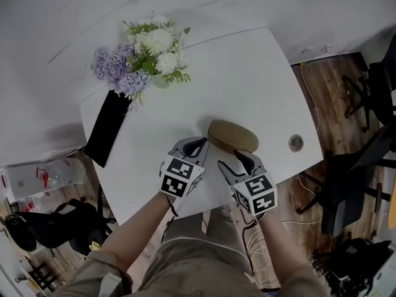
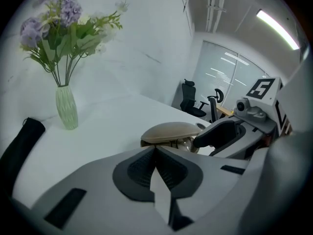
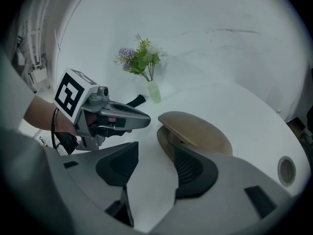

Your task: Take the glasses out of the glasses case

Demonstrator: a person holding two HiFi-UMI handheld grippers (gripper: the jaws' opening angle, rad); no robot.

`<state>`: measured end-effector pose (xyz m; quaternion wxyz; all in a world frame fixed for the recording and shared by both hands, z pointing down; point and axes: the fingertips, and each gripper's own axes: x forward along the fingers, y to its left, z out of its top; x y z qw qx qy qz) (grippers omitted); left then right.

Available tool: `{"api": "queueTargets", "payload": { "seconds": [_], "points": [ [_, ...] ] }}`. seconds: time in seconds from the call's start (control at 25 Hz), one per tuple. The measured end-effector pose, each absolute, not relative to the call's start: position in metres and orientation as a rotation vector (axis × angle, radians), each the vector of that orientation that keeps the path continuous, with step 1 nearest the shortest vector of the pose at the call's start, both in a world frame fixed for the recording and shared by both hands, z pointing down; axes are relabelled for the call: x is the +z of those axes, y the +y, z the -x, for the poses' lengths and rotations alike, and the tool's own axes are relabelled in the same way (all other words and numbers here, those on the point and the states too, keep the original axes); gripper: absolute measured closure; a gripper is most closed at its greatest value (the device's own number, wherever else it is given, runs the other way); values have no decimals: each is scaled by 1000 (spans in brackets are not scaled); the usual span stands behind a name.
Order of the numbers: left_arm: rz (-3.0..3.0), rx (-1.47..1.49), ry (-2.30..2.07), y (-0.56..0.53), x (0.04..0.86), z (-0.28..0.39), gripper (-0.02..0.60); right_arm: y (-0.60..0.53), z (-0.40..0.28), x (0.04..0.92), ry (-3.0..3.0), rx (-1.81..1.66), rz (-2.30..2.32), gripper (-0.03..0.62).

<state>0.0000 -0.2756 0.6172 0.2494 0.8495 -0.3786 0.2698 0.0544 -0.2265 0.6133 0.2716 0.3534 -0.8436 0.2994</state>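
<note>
A tan glasses case lies on the white table near its front edge. Its lid stands slightly ajar, and a lens of the glasses shows in the gap. My left gripper is at the case's left end with its pad tips together and nothing between them. My right gripper hovers just in front of the case, open, with bare table between its pads. The case lies just beyond the right finger. Neither gripper visibly touches it.
A pale green vase of purple and white flowers stands at the back left. A black pouch lies along the left edge. A round cable grommet sits at the right. Office chairs stand off the table's right side.
</note>
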Motion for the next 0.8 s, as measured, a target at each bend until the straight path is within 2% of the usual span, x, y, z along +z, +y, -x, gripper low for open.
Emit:
{"api": "queueTargets", "payload": {
  "seconds": [0.4, 0.68, 0.8],
  "points": [
    [-2247, 822, -1020, -280, 657, -8, 565, -265, -70, 601, -2282, 691, -906, 362],
    [-2264, 835, -1002, -278, 656, -10, 565, -284, -65, 609, -2234, 617, -638, 365],
    [-2265, 828, -1002, -278, 656, -9, 565, -282, -63, 620, -2172, 595, -503, 390]
  ]
}}
